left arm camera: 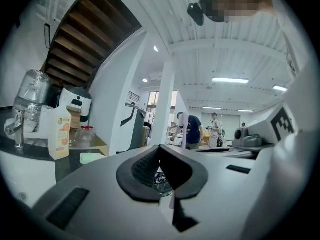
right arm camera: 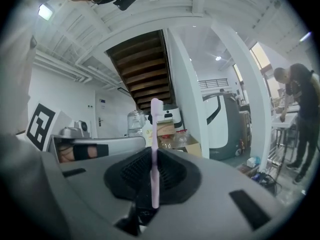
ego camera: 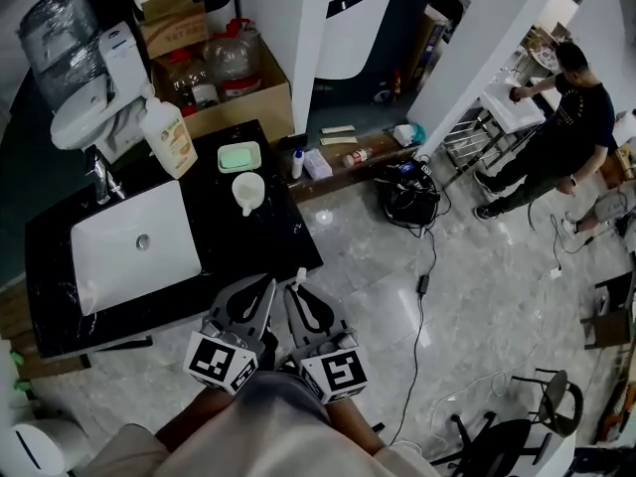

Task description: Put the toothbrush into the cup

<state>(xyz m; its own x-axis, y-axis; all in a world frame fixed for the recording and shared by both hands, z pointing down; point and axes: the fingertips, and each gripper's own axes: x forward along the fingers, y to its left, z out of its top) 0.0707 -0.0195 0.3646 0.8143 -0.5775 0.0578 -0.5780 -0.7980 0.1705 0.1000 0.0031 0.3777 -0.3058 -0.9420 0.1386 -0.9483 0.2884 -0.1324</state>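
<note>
A white cup [ego camera: 247,191] stands on the black counter [ego camera: 260,244], just in front of a green soap dish [ego camera: 239,156]. My right gripper [ego camera: 295,288] is shut on a pale pink toothbrush [right arm camera: 154,149], which stands upright between the pads with its bristle head up. In the head view only the toothbrush tip [ego camera: 301,274] pokes out, off the counter's near right corner. My left gripper [ego camera: 268,282] is close beside it, also held off the counter. In the left gripper view my left gripper [left arm camera: 160,151] has its pads together, with nothing seen between them. Neither gripper view shows the cup.
A white sink [ego camera: 134,241] with a faucet [ego camera: 100,179] fills the counter's left half. A soap bottle [ego camera: 169,137] stands behind it. A cardboard box [ego camera: 238,92] with jars sits beyond the counter. A black bag and cables [ego camera: 409,199] lie on the floor. A person [ego camera: 556,137] works far right.
</note>
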